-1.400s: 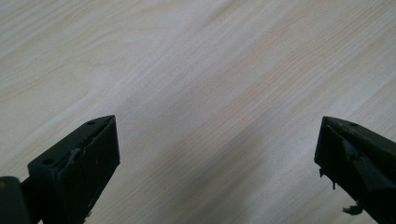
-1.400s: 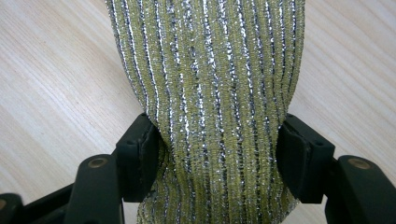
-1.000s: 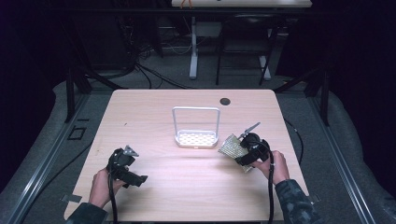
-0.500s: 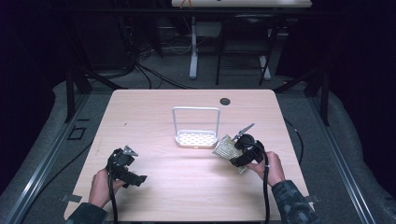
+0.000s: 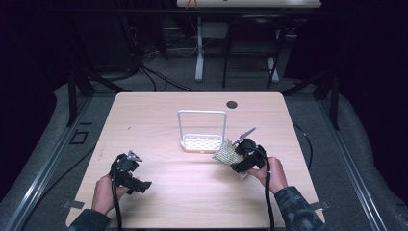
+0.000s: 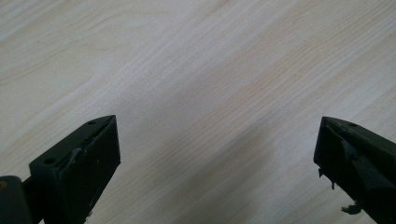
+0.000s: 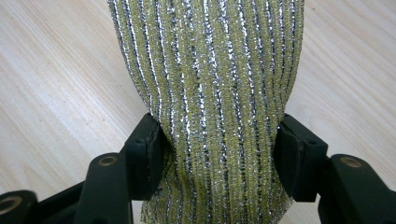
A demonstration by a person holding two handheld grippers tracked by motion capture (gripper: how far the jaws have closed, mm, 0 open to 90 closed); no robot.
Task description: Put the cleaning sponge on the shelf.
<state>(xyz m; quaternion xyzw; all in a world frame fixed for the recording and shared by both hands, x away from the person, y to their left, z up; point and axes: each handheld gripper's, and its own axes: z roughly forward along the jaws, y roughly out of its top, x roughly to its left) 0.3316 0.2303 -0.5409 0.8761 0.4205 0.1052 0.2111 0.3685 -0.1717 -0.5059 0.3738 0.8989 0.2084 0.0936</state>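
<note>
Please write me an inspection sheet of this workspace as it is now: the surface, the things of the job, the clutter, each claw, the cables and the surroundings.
Surface: light wood table, bare grain under the left claw.
Job's things: white wire rack with a perforated base, upright near the table's middle; yellow-silver scouring sponge beside the rack's right corner.
Clutter: small dark round disc near the far edge; otherwise nothing seen.
Left claw: jaws wide apart, holding nothing, over the near-left table.
Right claw: jaws pressed on both sides of the sponge.
Cables: one trails from each claw toward the person; more lie on the floor behind the table.
Surroundings: dark room, grey floor, another table's legs behind.
</note>
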